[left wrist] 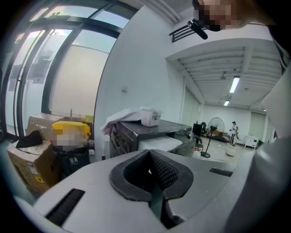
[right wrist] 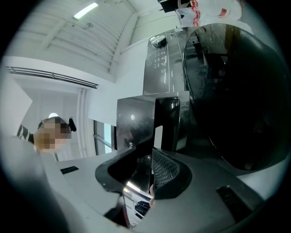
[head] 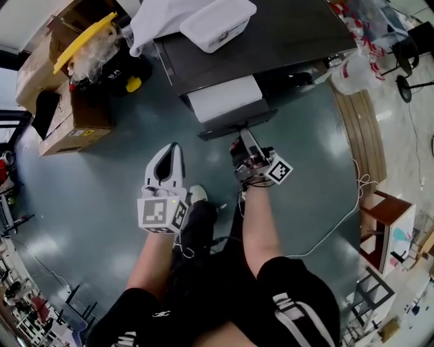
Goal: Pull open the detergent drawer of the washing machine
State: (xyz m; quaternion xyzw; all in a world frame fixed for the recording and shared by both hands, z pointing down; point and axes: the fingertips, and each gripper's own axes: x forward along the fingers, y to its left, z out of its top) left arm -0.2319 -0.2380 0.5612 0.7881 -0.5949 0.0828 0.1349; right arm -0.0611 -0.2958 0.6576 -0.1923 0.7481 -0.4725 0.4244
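washing machine point(head: 285, 41) sits dead ahead of both grippers. its far side is cut off by the frame edge, and in the head view its front is hidden below its own top. in the right gripper view the round door point(right wrist: 236, 100) is right of the jaws, just dark glass with nothing readable inside. the floor point(head: 95, 183) is bare and open under and left of the left gripper. cardboard boxes point(head: 68, 115) are well off to its front-left, contents a blur of yellow and plastic. detergent drawer point(head: 225, 99) is out, sticking from the machine toward the right gripper. its inside is white and washed out, so i can't tell the compartments apart. white cloth point(head: 159, 20) and white tub point(head: 217, 24) lie on the machine top beyond the drawer. right gripper point(head: 244, 137) is clamped on the drawer's dark front panel point(head: 234, 127), panel edge between the pads, handle covered by the jaws. left gripper point(head: 173, 150) has its jaws together with nothing in them, beside the right one and clear of the drawer. a cable point(head: 332, 223) loops on the floor right of the right gripper.
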